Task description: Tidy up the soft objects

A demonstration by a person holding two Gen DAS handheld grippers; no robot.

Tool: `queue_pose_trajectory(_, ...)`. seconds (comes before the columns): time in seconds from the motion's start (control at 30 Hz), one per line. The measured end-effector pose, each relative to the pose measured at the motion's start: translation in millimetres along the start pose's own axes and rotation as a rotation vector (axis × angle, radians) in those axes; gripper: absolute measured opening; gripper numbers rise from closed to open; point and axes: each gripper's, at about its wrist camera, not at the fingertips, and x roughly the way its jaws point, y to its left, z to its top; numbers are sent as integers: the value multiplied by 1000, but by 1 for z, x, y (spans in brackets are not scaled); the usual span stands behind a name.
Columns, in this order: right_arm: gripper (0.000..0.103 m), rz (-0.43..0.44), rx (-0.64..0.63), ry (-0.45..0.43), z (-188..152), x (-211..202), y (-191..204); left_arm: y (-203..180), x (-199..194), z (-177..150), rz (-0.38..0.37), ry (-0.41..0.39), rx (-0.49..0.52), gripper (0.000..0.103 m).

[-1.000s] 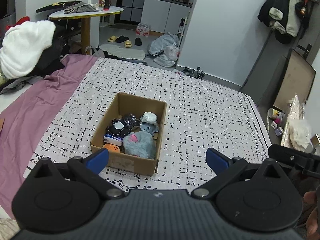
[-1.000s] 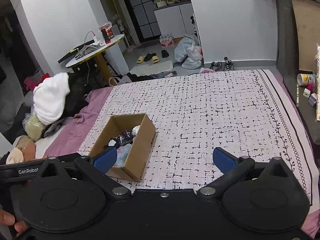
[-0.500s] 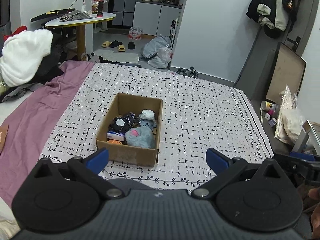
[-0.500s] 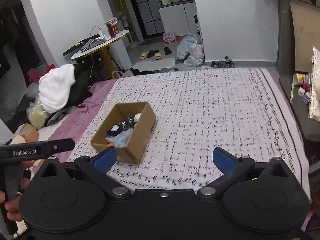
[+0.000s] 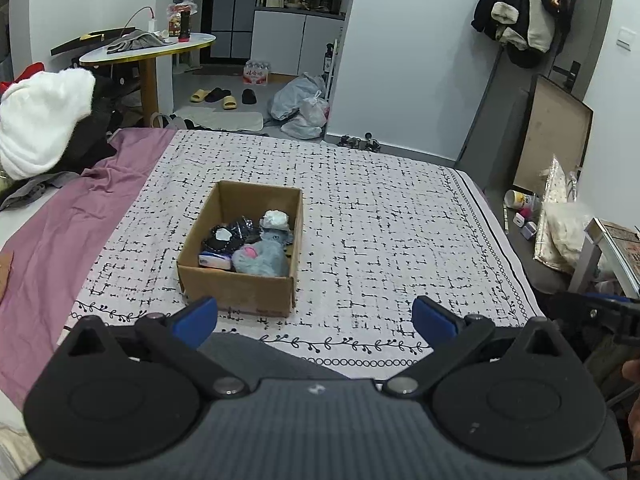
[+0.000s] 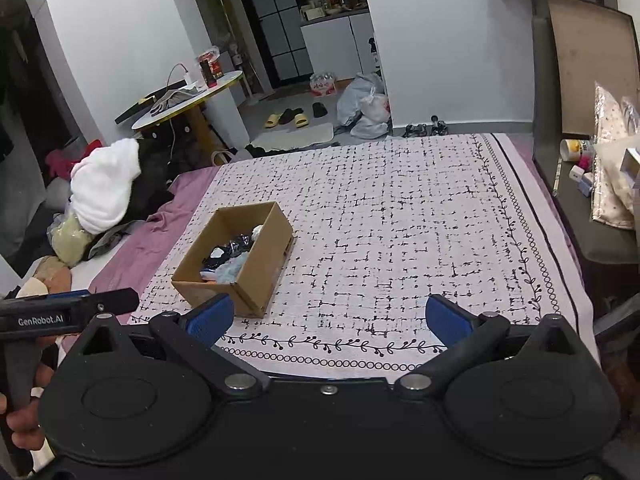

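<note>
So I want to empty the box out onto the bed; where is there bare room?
The patterned blanket lies bare right of the cardboard box, to its vine border, and beyond it toward the floor. Crowded: inside the box, and the clothes pile left of the purple sheet.

Matte black left gripper [image 5: 315, 316]: two round, disc-capped housings, ribbed grey centre panel, silver pivot screws, angled black arms ending in blue pads [image 5: 196, 314]. Right gripper [image 6: 327, 316] alike, but smooth black centre panel with one small silver screw. White "GenRobot.AI" lettering along a black handle bar. Bare skin of hand [image 6: 20, 426] gripping the handle below that lettering.
</note>
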Motion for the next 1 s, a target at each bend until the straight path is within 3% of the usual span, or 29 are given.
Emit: queue_pose_trajectory(1.0,103,20,-12,-29,-4,-19,7,-11,-22,-6,-19,-27,50,103)
